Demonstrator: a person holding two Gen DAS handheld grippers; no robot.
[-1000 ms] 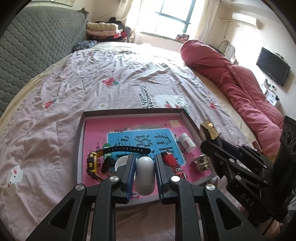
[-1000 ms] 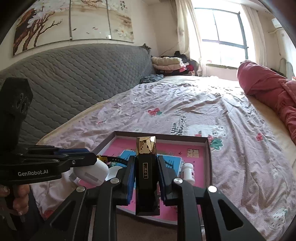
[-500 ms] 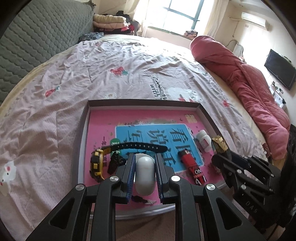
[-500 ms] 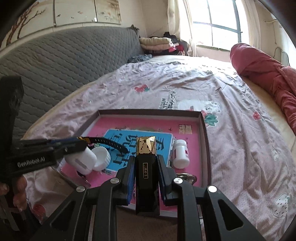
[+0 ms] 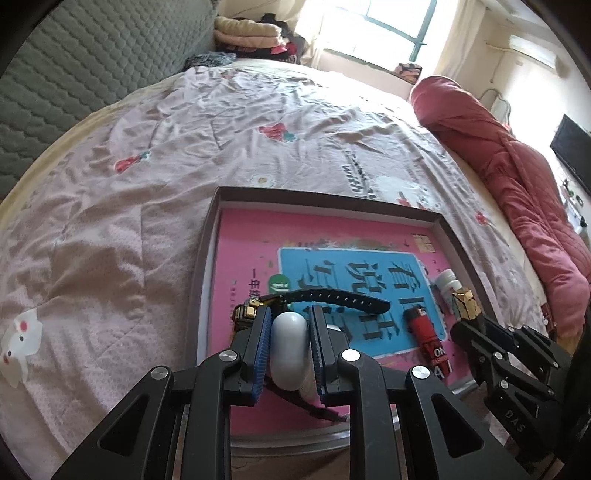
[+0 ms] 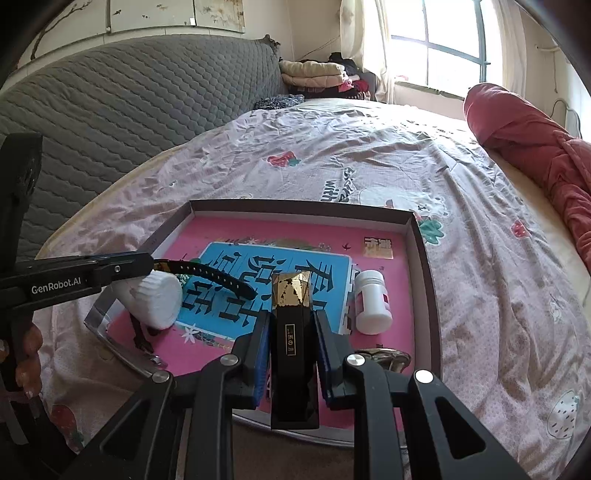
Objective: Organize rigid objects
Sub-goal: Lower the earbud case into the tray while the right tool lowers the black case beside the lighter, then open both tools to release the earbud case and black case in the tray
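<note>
White case (image 5: 289, 347) is being clamped by the left gripper (image 5: 289, 332) over the tray (image 5: 207, 258), near its 7 o'clock corner. Right gripper (image 6: 291, 325) is clamping the black gold-capped bottle (image 6: 293, 332); the white bottle (image 6: 371, 301) is lying at 2 o'clock. Lower each gently before releasing, avoiding the watch (image 5: 332, 301).

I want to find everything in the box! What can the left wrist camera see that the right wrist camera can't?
Only the left wrist view shows the red lighter lying in the tray, and the TV.

Only the right wrist view shows the ribbed white jar whole, the black bottle's label, and the wall painting.

Both show the watch, the white pill bottle, the left gripper shut on a white case, and the right gripper.
</note>
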